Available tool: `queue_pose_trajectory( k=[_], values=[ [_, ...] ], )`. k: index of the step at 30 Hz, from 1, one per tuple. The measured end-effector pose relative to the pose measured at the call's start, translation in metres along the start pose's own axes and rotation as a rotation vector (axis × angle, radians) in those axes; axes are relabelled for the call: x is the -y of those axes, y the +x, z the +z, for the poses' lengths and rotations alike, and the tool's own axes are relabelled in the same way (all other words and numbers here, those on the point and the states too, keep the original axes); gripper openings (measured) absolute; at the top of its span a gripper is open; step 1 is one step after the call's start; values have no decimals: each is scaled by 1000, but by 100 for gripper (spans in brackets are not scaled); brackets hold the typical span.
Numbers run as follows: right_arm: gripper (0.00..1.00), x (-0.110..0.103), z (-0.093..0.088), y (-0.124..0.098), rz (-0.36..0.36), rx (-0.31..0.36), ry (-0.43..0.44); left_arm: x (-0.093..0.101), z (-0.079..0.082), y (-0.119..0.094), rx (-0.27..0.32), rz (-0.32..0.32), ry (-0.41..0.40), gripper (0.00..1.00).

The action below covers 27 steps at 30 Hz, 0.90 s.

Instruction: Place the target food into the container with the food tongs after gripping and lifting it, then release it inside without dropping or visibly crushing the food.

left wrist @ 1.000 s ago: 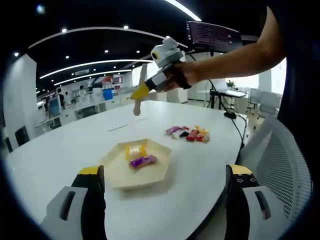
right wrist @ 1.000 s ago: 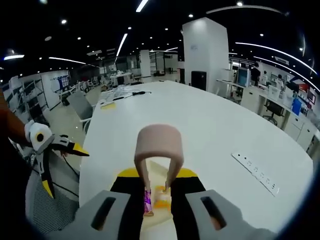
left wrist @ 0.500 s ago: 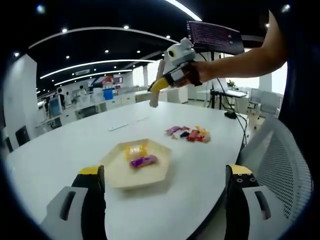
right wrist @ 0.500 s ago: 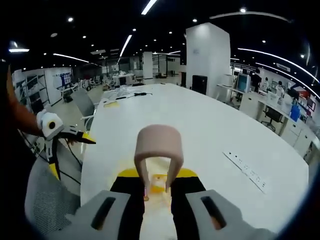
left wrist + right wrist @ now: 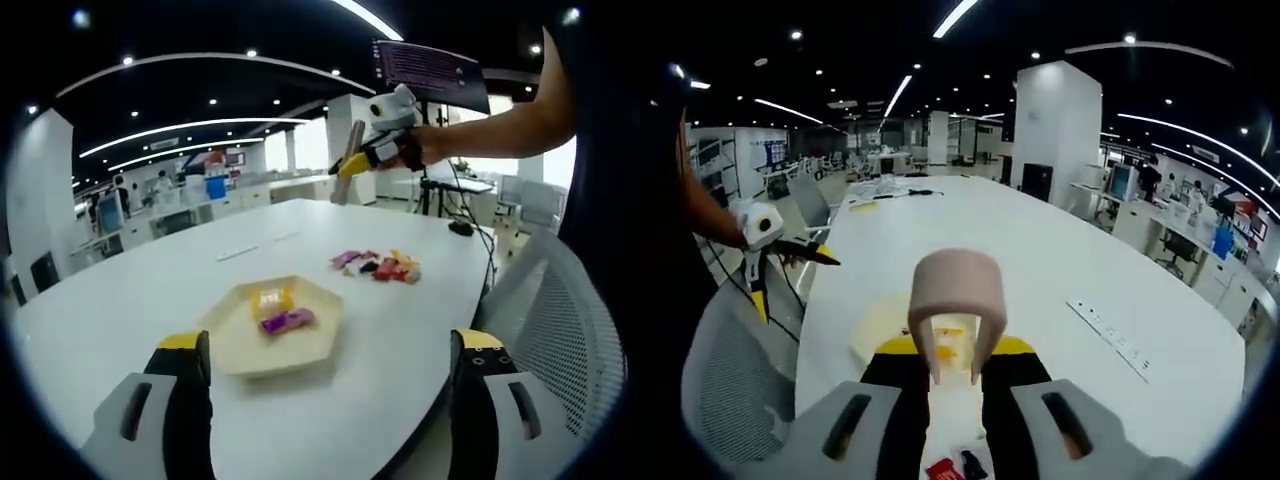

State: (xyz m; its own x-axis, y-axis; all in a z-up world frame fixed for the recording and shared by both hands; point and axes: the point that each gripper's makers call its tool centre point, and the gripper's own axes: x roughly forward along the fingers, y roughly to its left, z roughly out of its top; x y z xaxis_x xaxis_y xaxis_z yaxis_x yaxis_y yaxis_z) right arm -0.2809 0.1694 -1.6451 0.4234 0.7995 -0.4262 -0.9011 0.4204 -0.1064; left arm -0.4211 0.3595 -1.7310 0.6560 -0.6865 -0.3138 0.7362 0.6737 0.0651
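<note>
Right gripper point(image 5: 952, 375) is clamped on the beige plastic food tongs point(image 5: 958, 310); tong tips sit slightly apart with nothing between them. In the left gripper view it's up in the air above the far side of the white oval counter point(image 5: 120, 300), tongs point(image 5: 348, 176) pointing down, right gripper point(image 5: 385, 150) well clear of everything.

Left gripper point(image 5: 330, 385): jaws spread wide, nothing held, hovering low over the near counter edge.

Pale hexagonal tray point(image 5: 235, 350) sits mid-counter and already has a yellow wrapped candy point(image 5: 271, 299) and a purple wrapped candy point(image 5: 286, 321) in it. The remaining food is the small pile of mixed wrapped candies point(image 5: 380, 267) — red, purple, yellow, dark — on the bare counter, near the tray but apart from it. From the right gripper view a red piece point(image 5: 940, 467) shows just below the tongs.

Handling guess: candies look light, small, glossy wrappers, so probably slippery and prone to squirt out. Take one at the pile's edge across its body, not by the twisted wrapper ends. Light squeeze only. Neighbours in the pile may get dragged along.
</note>
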Motion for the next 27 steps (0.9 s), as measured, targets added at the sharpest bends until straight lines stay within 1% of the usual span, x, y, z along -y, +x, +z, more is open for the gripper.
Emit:
queue_pose_trajectory(
  k=[2,6,12,16,19,23,27],
  values=[
    [18,3,-1,-7,-14,8,1,0,0,0,-1,0,1,96],
    [18,8,-10,-22,-42,13,6,0,-1,0,-3,2,1,96],
    [18,8,-20,-39,-55,9,-22,0,-2,0,-12,2,8,95],
    [19,11,-29,-49,-59,3,-8,0,-4,1,-19,5,10,95],
    [19,14,-33,-57,-66,10,14,-1,-5,1,-24,7,12,95],
    [19,17,-36,-61,-70,19,14,-1,-6,1,-30,8,15,95],
    [19,19,-41,-62,-76,13,22,-2,-7,1,-34,14,19,94]
  ],
)
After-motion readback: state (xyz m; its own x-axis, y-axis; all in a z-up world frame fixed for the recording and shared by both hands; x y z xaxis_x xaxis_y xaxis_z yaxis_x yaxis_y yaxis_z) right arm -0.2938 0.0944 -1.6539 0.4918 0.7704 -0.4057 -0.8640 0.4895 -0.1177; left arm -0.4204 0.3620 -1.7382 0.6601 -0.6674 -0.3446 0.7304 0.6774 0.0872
